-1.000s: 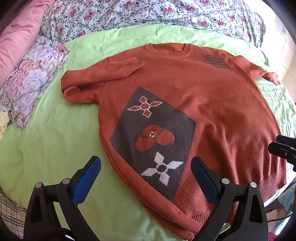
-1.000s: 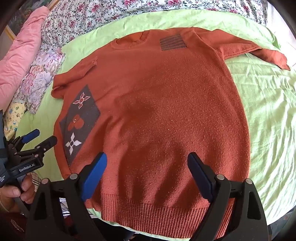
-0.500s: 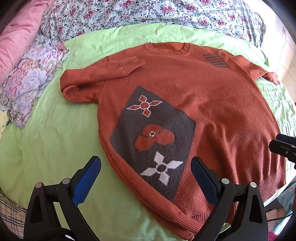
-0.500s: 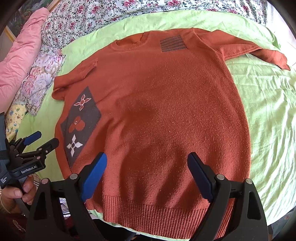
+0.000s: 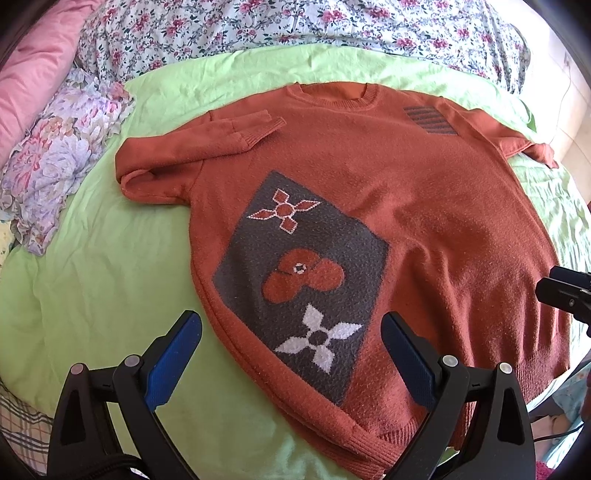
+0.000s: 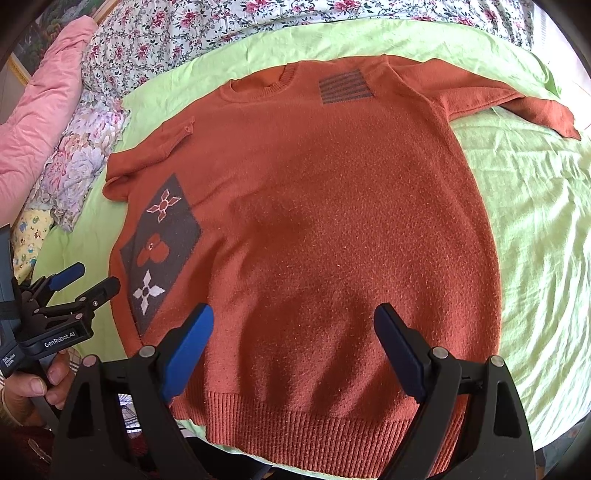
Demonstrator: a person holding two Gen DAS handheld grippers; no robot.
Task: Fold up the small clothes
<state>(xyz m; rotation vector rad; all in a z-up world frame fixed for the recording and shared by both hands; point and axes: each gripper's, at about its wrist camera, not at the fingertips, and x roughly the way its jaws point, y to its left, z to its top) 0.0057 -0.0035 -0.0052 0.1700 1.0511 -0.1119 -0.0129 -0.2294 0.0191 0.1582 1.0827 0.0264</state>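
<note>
A: Pose? 
B: Left gripper [image 5: 291, 332] hovers low over the hem-side corner of the orange sweater [image 5: 424, 192], jaws spread wide, holding nothing. Right gripper [image 6: 293, 325] hangs over the ribbed hem, jaws equally wide, empty. A hand [image 6: 33, 384] grips the left tool's handle.

A: Where's the garment? 
B: Flat, front up, on the green sheet [image 5: 92, 280]. Left sleeve [image 5: 199, 140] folded back onto the chest, right sleeve [image 6: 491, 96] stretched out.

A: Counts? 
B: 1 sweater, 2 grippers, 1 gray patch [image 5: 299, 277] with 3 flower motifs, 1 striped patch [image 6: 345, 90]. 1 pink blanket [image 6: 40, 122], 1 floral cover [image 5: 332, 26].

A: Change from 1 second ago? 
B: Barely any. Both views drifted slightly; sweater unmoved, jaws same spread.
</note>
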